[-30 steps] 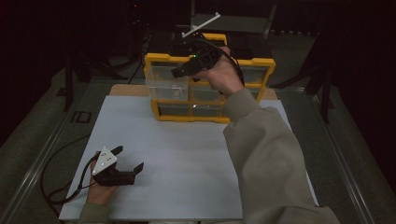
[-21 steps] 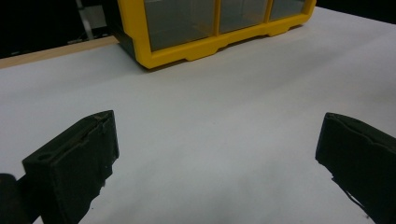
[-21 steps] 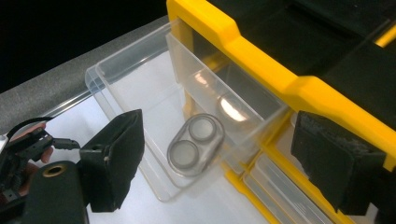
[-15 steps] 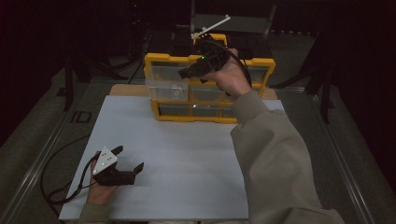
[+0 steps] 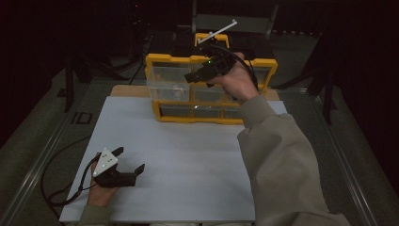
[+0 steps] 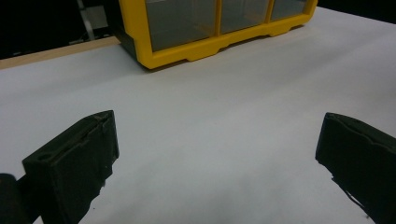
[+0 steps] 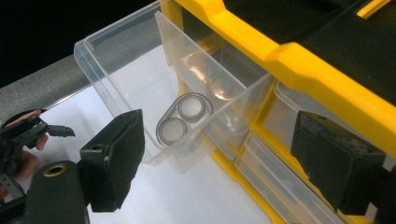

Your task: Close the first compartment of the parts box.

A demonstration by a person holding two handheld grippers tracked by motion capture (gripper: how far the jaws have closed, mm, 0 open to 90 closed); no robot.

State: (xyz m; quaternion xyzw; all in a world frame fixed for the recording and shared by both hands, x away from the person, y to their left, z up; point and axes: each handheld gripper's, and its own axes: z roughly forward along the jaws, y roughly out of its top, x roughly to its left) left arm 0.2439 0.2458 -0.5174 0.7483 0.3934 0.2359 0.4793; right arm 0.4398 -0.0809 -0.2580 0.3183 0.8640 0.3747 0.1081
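The left gripper (image 5: 128, 160) rests low near the front left corner of the white worktop (image 5: 188, 160), held by the left hand (image 5: 101, 190), which comes in over the front edge. Its jaws stand wide apart with nothing between them, pointing toward the far right, and the grey three-cornered plate (image 5: 106, 160) faces up. A cable (image 5: 61, 188) trails from it off the left edge.

The right arm (image 5: 282, 160), in a light sleeve, reaches from the front right diagonally to the far edge of the worktop. The right hand (image 5: 237, 77) holds the right gripper (image 5: 195, 76) raised there, pointing left. Its jaws are spread wide and grip nothing.
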